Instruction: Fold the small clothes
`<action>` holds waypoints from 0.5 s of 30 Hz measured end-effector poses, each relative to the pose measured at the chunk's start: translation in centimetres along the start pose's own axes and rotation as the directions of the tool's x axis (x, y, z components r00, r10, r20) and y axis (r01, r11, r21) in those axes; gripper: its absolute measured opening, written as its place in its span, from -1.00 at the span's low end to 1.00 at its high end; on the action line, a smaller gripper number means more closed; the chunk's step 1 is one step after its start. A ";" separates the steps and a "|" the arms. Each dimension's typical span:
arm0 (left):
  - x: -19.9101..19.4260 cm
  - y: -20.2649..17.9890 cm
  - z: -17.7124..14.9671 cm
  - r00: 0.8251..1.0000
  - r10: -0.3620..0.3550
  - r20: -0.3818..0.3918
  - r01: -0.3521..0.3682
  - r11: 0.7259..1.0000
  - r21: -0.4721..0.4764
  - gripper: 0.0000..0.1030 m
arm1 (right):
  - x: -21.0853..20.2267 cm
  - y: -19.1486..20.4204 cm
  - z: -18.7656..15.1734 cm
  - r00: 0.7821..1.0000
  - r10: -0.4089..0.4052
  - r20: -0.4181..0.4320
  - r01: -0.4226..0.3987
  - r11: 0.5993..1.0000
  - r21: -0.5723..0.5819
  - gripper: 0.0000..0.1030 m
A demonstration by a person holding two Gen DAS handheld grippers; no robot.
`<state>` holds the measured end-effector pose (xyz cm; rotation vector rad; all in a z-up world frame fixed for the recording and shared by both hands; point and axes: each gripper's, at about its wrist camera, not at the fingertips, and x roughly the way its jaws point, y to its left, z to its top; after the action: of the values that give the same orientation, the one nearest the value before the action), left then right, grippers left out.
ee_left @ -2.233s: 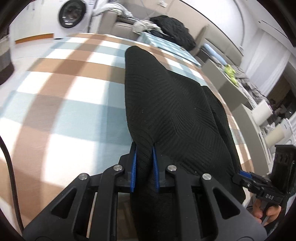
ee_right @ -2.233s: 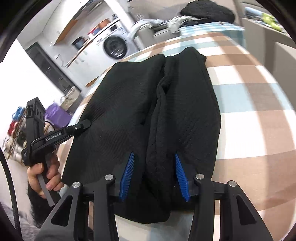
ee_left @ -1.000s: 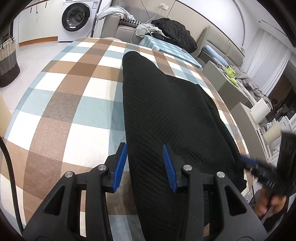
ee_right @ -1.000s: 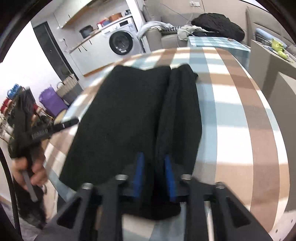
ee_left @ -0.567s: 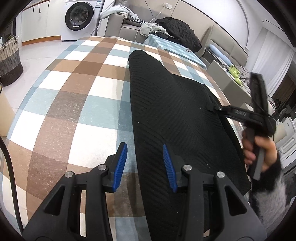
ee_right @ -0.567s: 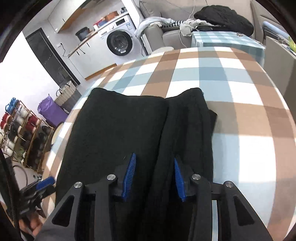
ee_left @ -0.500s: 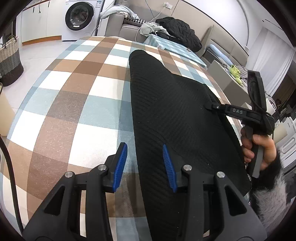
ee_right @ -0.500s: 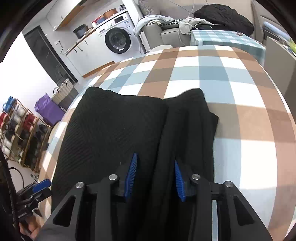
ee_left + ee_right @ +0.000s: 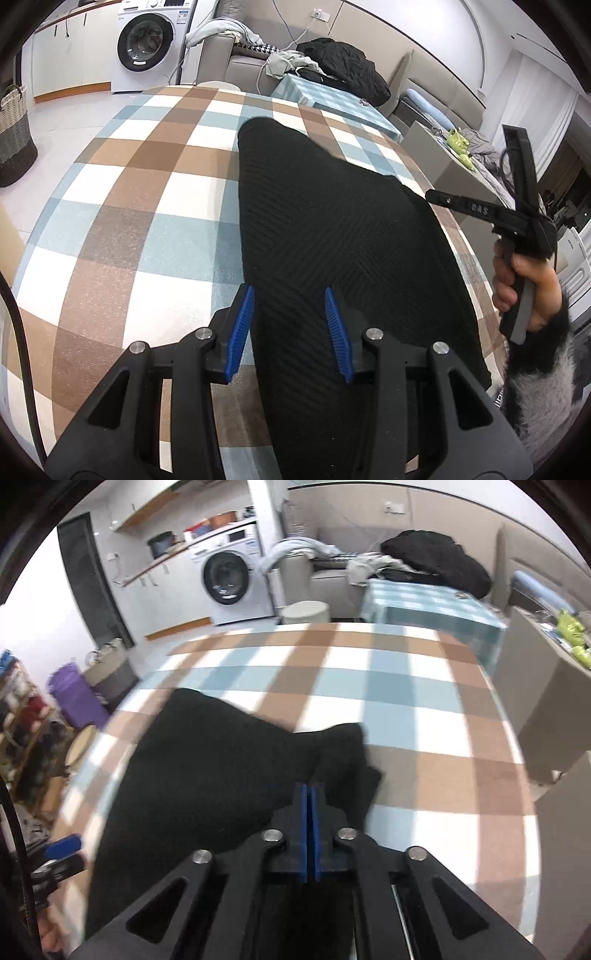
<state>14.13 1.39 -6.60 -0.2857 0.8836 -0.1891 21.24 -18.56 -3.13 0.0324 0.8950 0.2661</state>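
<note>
A black ribbed knit garment (image 9: 332, 229) lies lengthwise on the plaid-covered table (image 9: 147, 184), folded into a long strip. My left gripper (image 9: 288, 295) hovers open over its near left edge, and the blue pads grip nothing. In the left wrist view my right gripper (image 9: 430, 194) is held by a hand in a fuzzy sleeve (image 9: 524, 280) over the garment's right side. Seen from the right wrist, the right gripper (image 9: 307, 788) has its blue pads pressed flat together above the garment's (image 9: 207, 775) far right corner, with no cloth seen between them. The left gripper (image 9: 62, 845) shows at the lower left.
Beyond the table (image 9: 406, 709) stand a washing machine (image 9: 147, 40), a sofa with a black jacket (image 9: 343, 66) and a small checked side table (image 9: 325, 96). A woven basket (image 9: 14, 129) sits on the floor at left. Grey cabinets (image 9: 535, 686) flank the table's right edge.
The left gripper let go of the garment's near end and then stayed still, open. The right gripper travelled along the garment's right side toward its far end, and its jaws closed.
</note>
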 end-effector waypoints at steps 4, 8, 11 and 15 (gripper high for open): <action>0.4 -0.1 -0.4 1.000 0.004 -0.016 -0.004 1.000 0.002 -0.29 | 0.7 -1.7 -0.3 0.998 0.057 -0.012 -0.056 0.997 0.051 -0.98; 0.6 0.2 -0.5 1.000 0.008 -0.022 -0.008 1.000 -0.007 -0.29 | 0.8 -3.1 -0.8 0.981 0.196 -0.001 -0.193 0.969 0.155 -0.68; 0.4 0.1 -0.5 1.000 0.010 -0.020 -0.010 1.000 -0.004 -0.29 | 1.2 -3.3 -0.9 0.965 0.263 0.002 -0.258 0.945 0.201 -0.31; 0.2 0.2 -0.3 1.000 0.003 -0.012 -0.003 1.000 0.000 -0.29 | 0.7 -2.6 -1.0 0.957 0.291 0.018 -0.289 0.938 0.190 -0.11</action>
<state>13.99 1.43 -7.01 -0.2838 0.8962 -0.1885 21.50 -20.98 -4.65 0.3438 0.9232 0.4552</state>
